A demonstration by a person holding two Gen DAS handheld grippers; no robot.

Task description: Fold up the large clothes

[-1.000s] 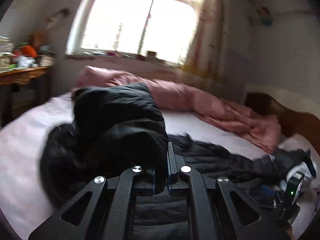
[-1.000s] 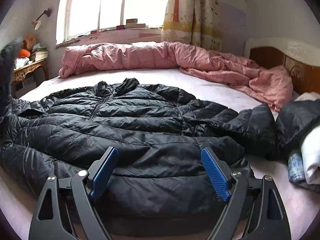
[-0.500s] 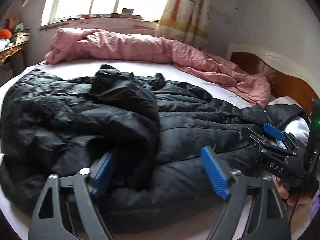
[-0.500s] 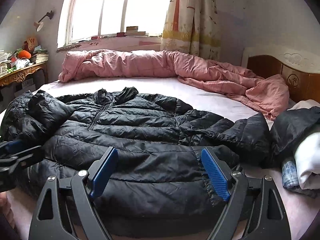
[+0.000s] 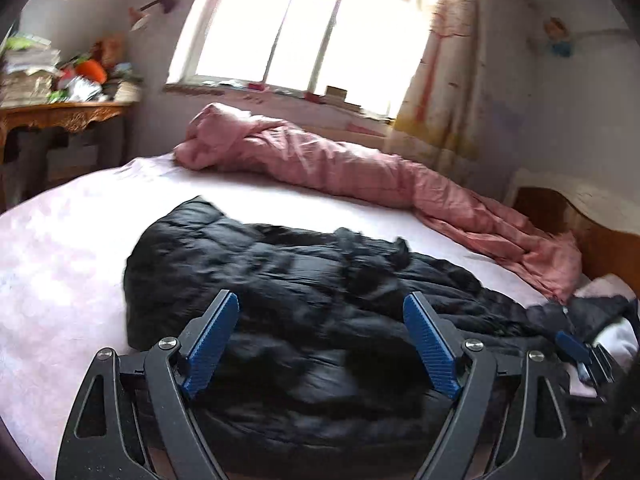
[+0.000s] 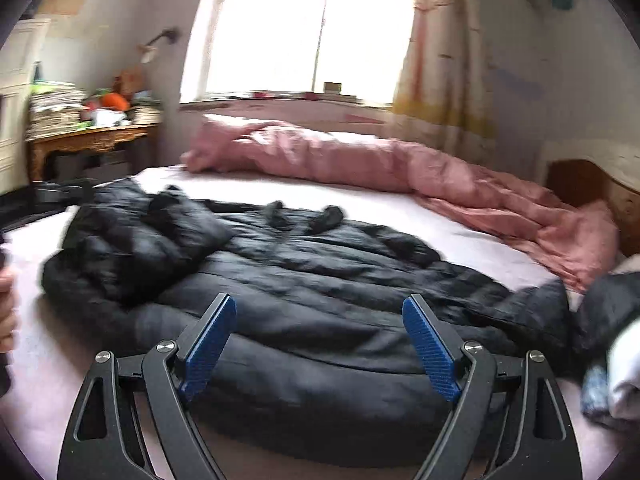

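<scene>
While the right view shows a sleeve folded over the black puffer jacket (image 6: 320, 280) at nine o'clock, the left view, blurred, seemingly doesn't. The left gripper (image 5: 320, 344), clamped on the sleeve a second ago, now gapes empty; the right gripper (image 6: 320, 344) stays spread.

Home bedroom: bed (image 6: 280, 188), pink duvet (image 6: 360, 160), curtained window (image 6: 300, 40).

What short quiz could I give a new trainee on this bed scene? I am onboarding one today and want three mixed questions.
1. True or false: the left gripper is clamped on the black jacket.
2. Which lies along the far side of the bed? A) pink quilt B) green towel C) brown rug
3. Fill in: the jacket's left sleeve is folded ____ the body.

Key:
1. False; both it and the right gripper have their jaws open and empty.
2. A
3. over
</scene>
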